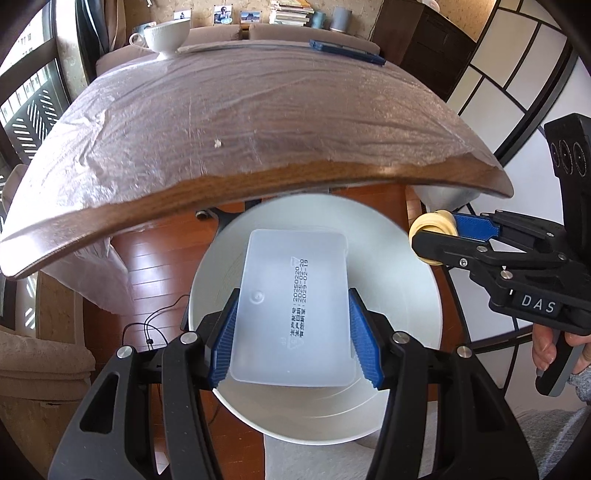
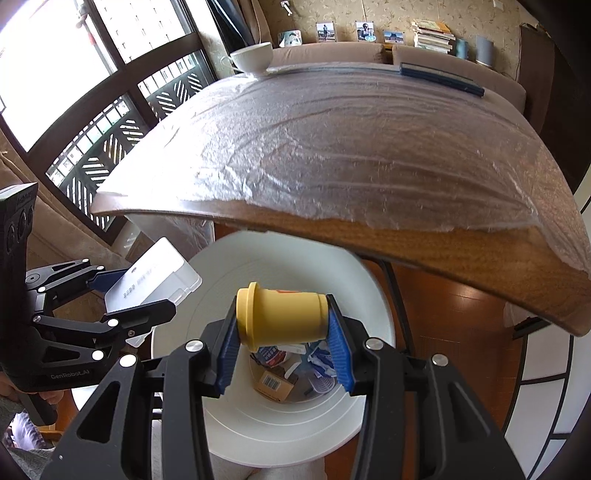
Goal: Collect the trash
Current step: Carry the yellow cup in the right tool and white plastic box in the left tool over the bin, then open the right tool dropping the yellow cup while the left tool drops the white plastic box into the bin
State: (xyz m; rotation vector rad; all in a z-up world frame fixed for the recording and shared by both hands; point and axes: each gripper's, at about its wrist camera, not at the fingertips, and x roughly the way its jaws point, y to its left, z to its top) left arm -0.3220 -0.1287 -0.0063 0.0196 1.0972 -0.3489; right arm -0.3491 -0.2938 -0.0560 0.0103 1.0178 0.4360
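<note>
Over on the left, the left gripper (image 1: 291, 332) has its jaws pinching a frosted plastic tray (image 1: 295, 306) by its two long sides, holding it flat right over the mouth of the white bin (image 1: 417, 291), which stands on the floor just below the near edge of the tabletop (image 1: 221, 122). Moving across, the right gripper (image 2: 282, 328) is clamped on a small yellow cup (image 2: 280, 317), gripped end to end and lying sideways, also hanging above the bin's opening. And look down inside from the right wrist view: wrappers (image 2: 321, 363) and a small barcoded box (image 2: 273, 384) already sit at the bottom, so a good share of the collecting looks done. Both pieces look one release away from joining them (neither is inside yet). What's left up top? The plastic-covered tabletop shows only a tiny pale crumb (image 1: 218, 143) near the middle, a white bowl (image 1: 167, 31) at the far left corner and a dark blue flat case (image 1: 347, 51) at the far right, neither obviously trash. By my read, this job is close to its finish.
</note>
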